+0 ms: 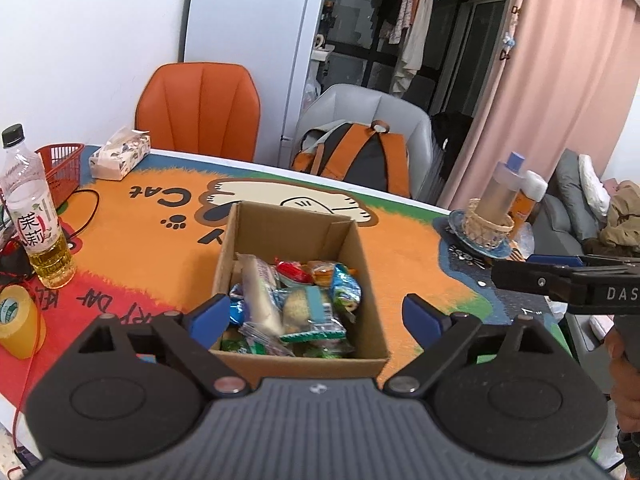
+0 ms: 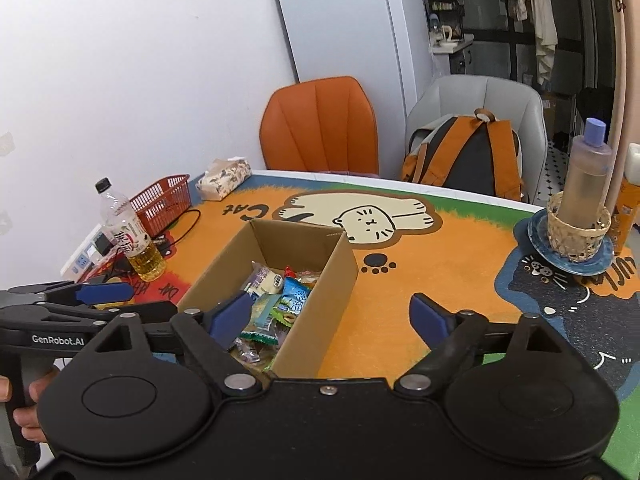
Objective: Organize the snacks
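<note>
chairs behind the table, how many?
2. The orange chair is at the table's far edge; the grey chair is right of it, holding a backpack. Others may be out of frame.

The table mat point(image 2: 440, 264) reads "Cat" by the drawn white cat. The left gripper point(image 2: 108, 294) bears "GenRobot.AI"; the right gripper point(image 1: 554, 261) shows "DAS" — cut off. The bottle's label point(image 1: 34, 226) carries 茉莉 — far left.

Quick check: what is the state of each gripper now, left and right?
Left gripper: open, holding nothing, above the cardboard box of snacks.
Right gripper: open, holding nothing.
</note>
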`<state>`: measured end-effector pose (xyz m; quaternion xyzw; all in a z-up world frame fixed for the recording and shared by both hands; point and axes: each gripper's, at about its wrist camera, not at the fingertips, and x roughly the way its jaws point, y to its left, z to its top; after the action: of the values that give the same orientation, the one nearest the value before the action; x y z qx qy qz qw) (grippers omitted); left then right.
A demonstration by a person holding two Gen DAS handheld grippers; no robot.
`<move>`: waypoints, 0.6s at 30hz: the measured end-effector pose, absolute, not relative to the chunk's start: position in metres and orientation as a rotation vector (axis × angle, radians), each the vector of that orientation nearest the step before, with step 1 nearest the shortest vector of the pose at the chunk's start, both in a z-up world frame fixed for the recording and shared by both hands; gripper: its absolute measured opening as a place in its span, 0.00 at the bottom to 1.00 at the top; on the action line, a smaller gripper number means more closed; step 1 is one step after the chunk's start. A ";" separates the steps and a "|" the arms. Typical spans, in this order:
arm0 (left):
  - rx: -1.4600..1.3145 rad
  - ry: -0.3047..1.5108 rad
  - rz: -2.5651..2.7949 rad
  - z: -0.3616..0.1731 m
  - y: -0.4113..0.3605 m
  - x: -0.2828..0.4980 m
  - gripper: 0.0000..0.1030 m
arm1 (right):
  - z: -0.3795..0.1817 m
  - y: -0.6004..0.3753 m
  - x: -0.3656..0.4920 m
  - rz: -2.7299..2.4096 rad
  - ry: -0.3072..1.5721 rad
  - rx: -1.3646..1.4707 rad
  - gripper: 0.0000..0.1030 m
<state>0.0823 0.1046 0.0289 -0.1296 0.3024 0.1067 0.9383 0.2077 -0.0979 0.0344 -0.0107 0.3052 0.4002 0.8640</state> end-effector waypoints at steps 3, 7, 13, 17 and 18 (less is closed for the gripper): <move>-0.273 0.598 0.207 0.030 0.099 0.075 0.90 | 0.037 -0.106 0.199 0.838 0.608 -0.024 0.94; -0.272 0.565 0.196 0.033 0.091 0.063 0.90 | 0.039 -0.117 0.188 0.830 0.561 -0.031 1.00; -0.267 0.528 0.207 0.030 0.080 0.049 0.93 | 0.033 -0.130 0.172 0.811 0.517 -0.034 1.00; -0.259 0.500 0.236 0.028 0.076 0.037 0.93 | 0.026 -0.139 0.164 0.799 0.498 -0.016 1.00; -0.251 0.493 0.247 0.027 0.075 0.034 0.94 | 0.024 -0.142 0.162 0.800 0.497 -0.006 1.00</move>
<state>0.0344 0.0753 0.0268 -0.1238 0.2428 0.1214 0.9544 0.1623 -0.1422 0.0239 -0.0027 0.2395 0.3856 0.8911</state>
